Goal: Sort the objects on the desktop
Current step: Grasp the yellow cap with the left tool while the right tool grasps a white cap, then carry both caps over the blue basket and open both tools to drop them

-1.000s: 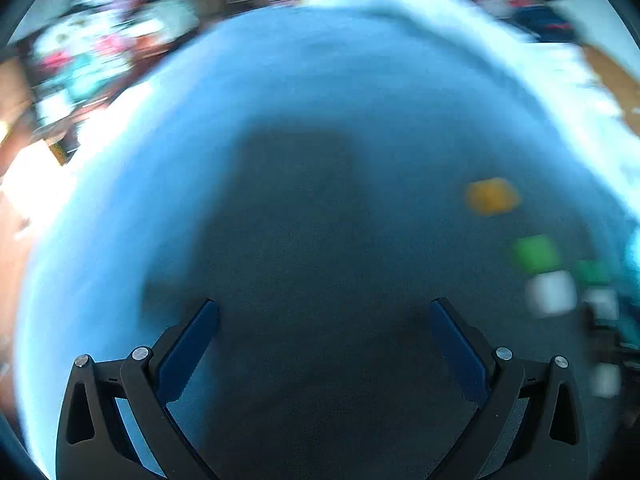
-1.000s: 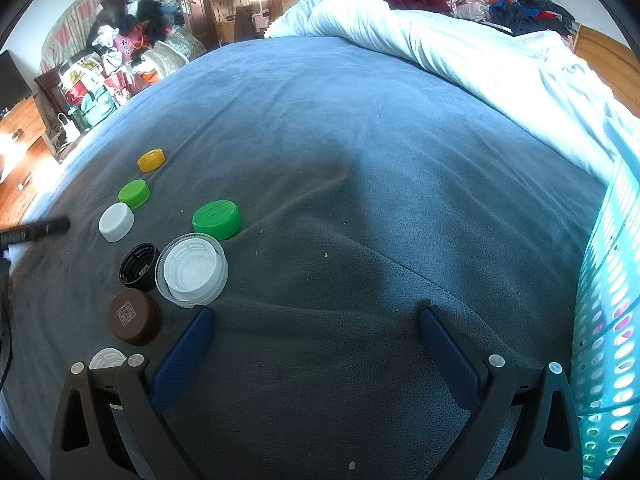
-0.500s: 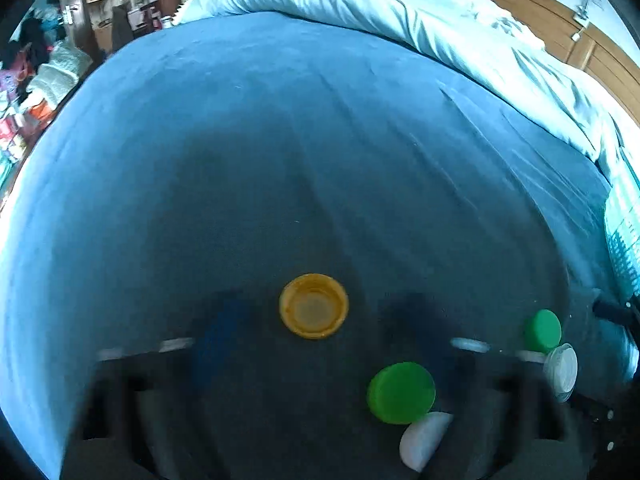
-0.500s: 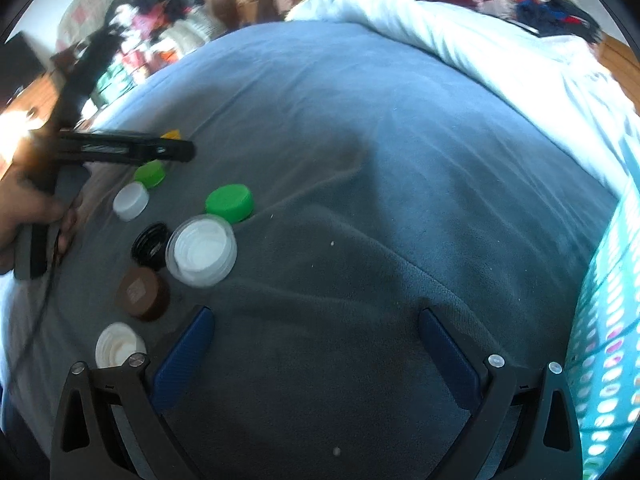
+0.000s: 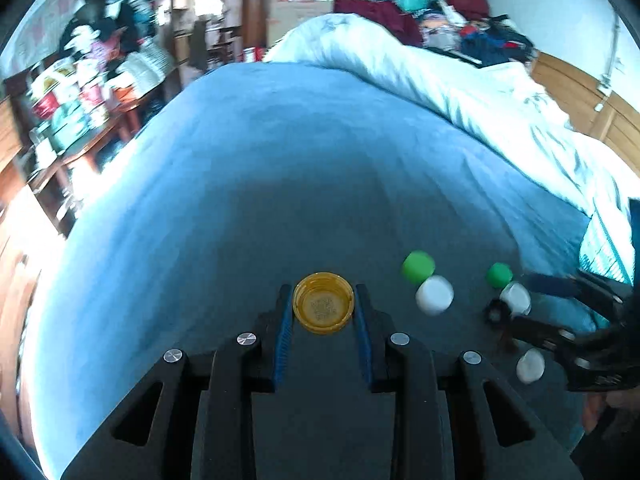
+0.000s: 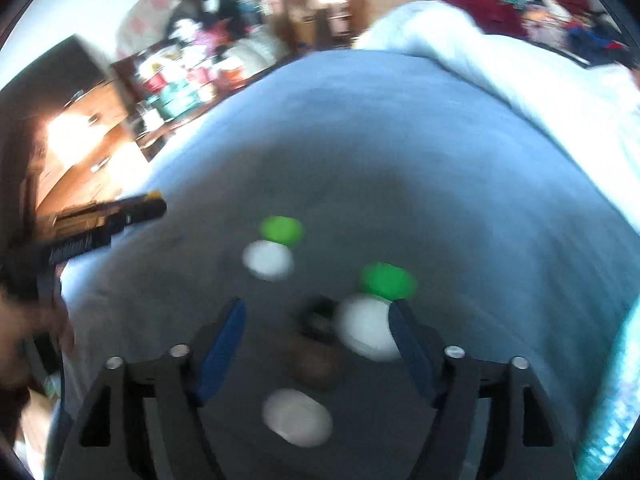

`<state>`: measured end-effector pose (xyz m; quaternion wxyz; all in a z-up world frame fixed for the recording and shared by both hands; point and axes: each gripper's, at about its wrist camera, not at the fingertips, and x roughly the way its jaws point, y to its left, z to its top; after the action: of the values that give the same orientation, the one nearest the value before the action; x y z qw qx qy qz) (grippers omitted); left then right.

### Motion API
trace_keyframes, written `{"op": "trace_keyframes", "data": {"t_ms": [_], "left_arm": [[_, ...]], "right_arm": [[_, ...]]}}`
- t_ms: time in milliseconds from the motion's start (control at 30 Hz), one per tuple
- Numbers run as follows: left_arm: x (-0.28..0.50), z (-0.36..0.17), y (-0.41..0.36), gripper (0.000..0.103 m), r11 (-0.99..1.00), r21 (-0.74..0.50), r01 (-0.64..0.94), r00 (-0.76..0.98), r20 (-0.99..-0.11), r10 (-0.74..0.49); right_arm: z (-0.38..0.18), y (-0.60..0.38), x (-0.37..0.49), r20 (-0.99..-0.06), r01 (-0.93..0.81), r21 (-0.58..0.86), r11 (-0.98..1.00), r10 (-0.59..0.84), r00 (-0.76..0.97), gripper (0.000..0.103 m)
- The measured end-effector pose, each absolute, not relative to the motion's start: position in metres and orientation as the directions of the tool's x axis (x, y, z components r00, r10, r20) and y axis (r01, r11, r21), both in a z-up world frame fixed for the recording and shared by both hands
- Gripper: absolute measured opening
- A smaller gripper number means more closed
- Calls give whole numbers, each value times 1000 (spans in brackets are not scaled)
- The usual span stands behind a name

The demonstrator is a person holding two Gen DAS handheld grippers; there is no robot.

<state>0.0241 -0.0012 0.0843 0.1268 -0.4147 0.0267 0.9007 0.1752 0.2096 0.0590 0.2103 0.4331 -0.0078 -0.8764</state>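
Note:
My left gripper (image 5: 323, 300) is shut on a yellow bottle cap (image 5: 323, 309), open side up, just above the blue blanket (image 5: 280, 168). To its right lie a green cap (image 5: 418, 266), a white cap (image 5: 434, 294), a smaller green cap (image 5: 499, 275) and another white cap (image 5: 516, 298). My right gripper (image 6: 316, 316) is open over the cluster of caps: a black cap (image 6: 318, 318), a brown cap (image 6: 316, 364), a large white lid (image 6: 366, 332), a green cap (image 6: 386, 280) and a white cap (image 6: 296, 416). The right wrist view is blurred.
A teal perforated basket (image 6: 616, 400) stands at the right edge of the bed. A pale quilt (image 5: 460, 92) is bunched at the far side. Cluttered shelves and wooden furniture (image 5: 68, 120) stand off the bed's left. The left gripper shows in the right wrist view (image 6: 100, 220).
My left gripper swung to the yellow cap and closed on it. My right gripper moved left and forward over the cap cluster and narrowed its opening somewhat.

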Motion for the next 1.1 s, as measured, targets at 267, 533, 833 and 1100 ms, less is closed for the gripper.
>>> {"op": "trace_keyframes", "data": {"t_ms": [267,533,833,1100], "left_arm": [[27,82,-11,24,-976,-77,-203,-614,-767,188],[40,106,-15,24,-976,-107,-190,-644,-736,206],[65,175,12,24,-982,-79,-172,-765,-618,183],[95,225,76,24,-966,-45,-253,-807,-542,236]], "right_arm": [[21,164,114,-841,352,131,-927,-292,-456,76],[45,179,143,-799,366,163,-916,-340,-496,34],[204,222,220,-578,340,-29,-940,-262,-773,35],[280,291,290,-440,210,-118,-971,-138,-887,35]]}}
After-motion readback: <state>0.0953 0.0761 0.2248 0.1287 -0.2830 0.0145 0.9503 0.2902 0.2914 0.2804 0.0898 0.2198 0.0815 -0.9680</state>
